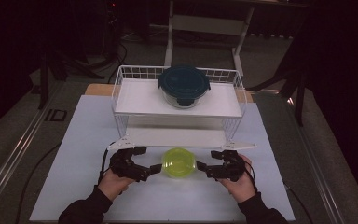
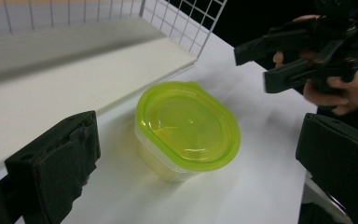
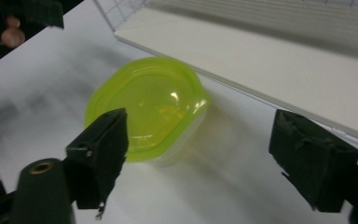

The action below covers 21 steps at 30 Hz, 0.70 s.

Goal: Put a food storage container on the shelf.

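The big white desk (image 1: 74, 186) holds a white wire rack (image 1: 121, 93) with two shelves. On the top shelf sits a glass bowl with a dark blue lid (image 1: 184, 85). In front of the rack, right on the desk, sits a small tub with a yellow-green lid (image 1: 179, 162). The left tongs (image 1: 154, 170) are just beside the tub on one side, spread wide. The right tongs (image 1: 200, 166) are just beside it on the other side, spread too. Neither pair pinches the tub.
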Tool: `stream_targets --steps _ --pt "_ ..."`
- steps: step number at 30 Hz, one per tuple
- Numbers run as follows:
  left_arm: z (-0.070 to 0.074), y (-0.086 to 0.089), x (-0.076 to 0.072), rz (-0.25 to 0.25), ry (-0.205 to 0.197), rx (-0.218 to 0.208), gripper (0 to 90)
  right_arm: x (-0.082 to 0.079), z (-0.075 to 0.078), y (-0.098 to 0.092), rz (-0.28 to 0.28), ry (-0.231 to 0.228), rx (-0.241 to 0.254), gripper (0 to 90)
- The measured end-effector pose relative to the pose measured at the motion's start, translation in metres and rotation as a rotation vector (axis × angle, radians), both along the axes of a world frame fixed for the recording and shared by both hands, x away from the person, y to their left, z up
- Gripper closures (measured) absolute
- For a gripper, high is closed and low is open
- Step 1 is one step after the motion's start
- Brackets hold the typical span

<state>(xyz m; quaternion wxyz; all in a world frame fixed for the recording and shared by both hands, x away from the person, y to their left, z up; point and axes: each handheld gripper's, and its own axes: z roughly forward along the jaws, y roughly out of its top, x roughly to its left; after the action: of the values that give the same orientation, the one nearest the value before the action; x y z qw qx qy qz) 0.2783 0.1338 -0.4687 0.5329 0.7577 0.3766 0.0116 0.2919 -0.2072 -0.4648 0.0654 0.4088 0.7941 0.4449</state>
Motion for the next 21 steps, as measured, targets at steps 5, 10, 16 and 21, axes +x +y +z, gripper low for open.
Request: stream_targets --steps 5,10,16,21 --pt "-0.009 -0.002 0.011 0.012 0.095 -0.026 3.0 0.010 -0.009 0.004 -0.015 0.072 0.034 23.6" --pt "-0.018 -0.007 0.020 0.027 0.195 -0.024 10.9 0.016 -0.019 0.011 -0.030 0.135 0.036 30.5" --pt "-0.032 -0.012 0.031 0.079 0.334 -0.038 27.4 0.021 -0.028 0.016 -0.057 0.210 0.054 40.2" --pt "-0.039 -0.016 0.035 0.080 0.386 -0.059 41.2 0.023 -0.032 0.016 -0.058 0.262 0.076 49.0"
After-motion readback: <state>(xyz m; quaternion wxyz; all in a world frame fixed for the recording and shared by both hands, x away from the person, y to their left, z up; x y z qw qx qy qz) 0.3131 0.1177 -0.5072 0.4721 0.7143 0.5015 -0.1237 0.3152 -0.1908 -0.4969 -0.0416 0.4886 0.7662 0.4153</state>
